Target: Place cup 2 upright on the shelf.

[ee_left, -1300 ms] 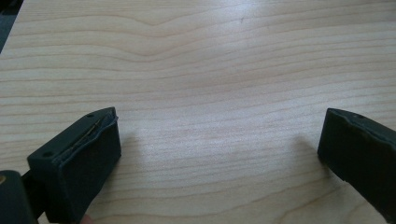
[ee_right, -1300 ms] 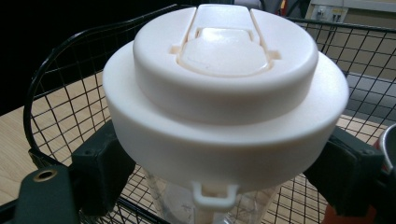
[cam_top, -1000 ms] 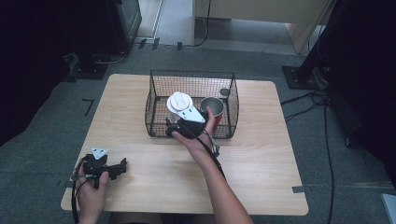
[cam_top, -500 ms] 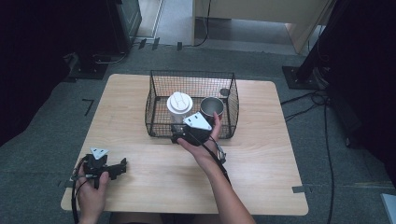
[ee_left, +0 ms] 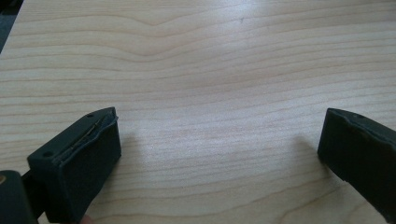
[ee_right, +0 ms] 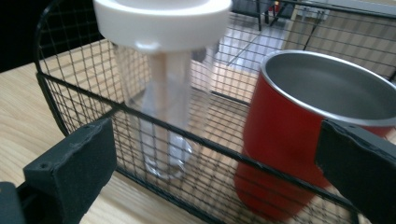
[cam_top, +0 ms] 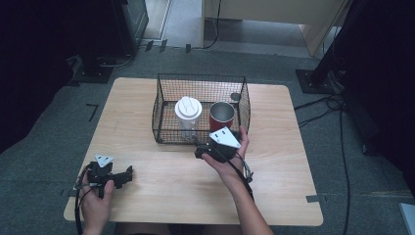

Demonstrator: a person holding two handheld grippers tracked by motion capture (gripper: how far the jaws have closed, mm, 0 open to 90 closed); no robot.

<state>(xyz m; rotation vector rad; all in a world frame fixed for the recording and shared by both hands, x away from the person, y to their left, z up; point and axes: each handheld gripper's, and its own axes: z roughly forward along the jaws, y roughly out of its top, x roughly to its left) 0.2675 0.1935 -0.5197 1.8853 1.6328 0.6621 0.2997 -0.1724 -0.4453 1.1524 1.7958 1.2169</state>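
Your right gripper sits just outside the near wall of the wire basket, jaws wide, holding nothing. Inside the basket: clear bottle with white lid on the left, red steel cup just right of it, both upright. Your left gripper rests at the near-left of the wooden table, jaws wide, empty, well apart from the basket.

The table is viewed from above and forward-down by the high view, its bare wood is viewed closely by the left gripper view, and the wire basket is shared with the close, near-level right gripper view.
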